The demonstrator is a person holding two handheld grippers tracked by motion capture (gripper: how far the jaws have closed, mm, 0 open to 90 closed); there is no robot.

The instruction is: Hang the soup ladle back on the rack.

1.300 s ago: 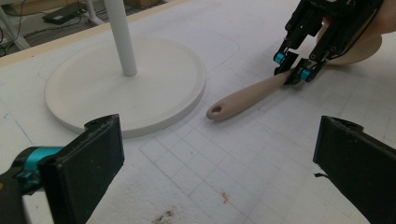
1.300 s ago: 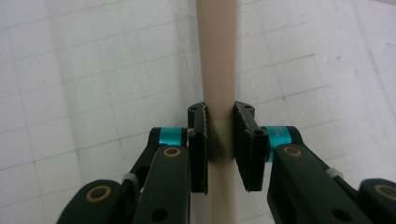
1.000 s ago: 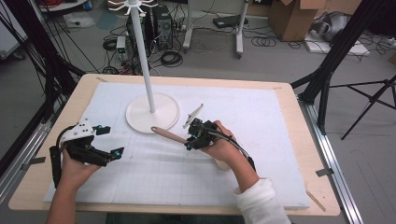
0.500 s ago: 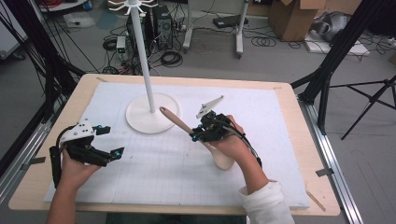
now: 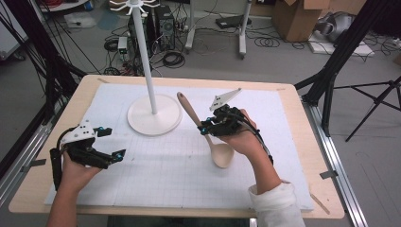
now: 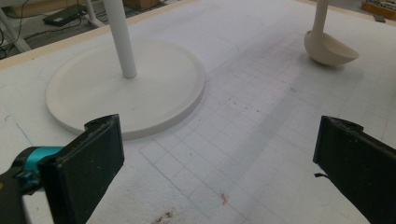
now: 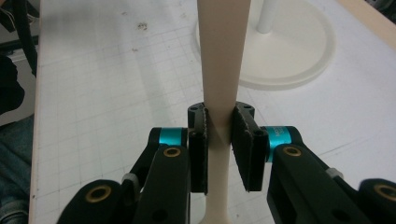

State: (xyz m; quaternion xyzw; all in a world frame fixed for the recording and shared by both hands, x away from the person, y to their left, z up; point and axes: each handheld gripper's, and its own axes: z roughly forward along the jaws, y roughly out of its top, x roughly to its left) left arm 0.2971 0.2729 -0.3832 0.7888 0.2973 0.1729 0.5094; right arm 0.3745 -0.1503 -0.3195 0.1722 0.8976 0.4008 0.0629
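A beige wooden spoon point(image 5: 208, 133) hangs tilted above the white mat, handle end up toward the stand, bowl point(image 5: 222, 155) low. My right gripper point(image 5: 204, 128) is shut on its handle point(image 7: 219, 84), which passes between the two black pads. The spoon's bowl point(image 6: 329, 49) also shows far right in the left gripper view. A white rack stand with a round base point(image 5: 154, 115) and tall pole point(image 5: 144, 56) stands at the mat's middle left. My left gripper point(image 5: 112, 142) rests at the left of the mat, open, with nothing between its fingers point(image 6: 100, 154).
A white gridded mat point(image 5: 156, 175) covers the wooden table point(image 5: 302, 156). Hooks crown the stand's pole point(image 5: 135, 4). Beyond the table lie floor cables, tripod legs and cardboard boxes. A person's white sleeve point(image 5: 276, 208) comes in at the bottom.
My right gripper has lifted the spoon off the mat and tilted it, so the handle points up toward the stand and the bowl hangs nearer me. The left hand has stayed put.
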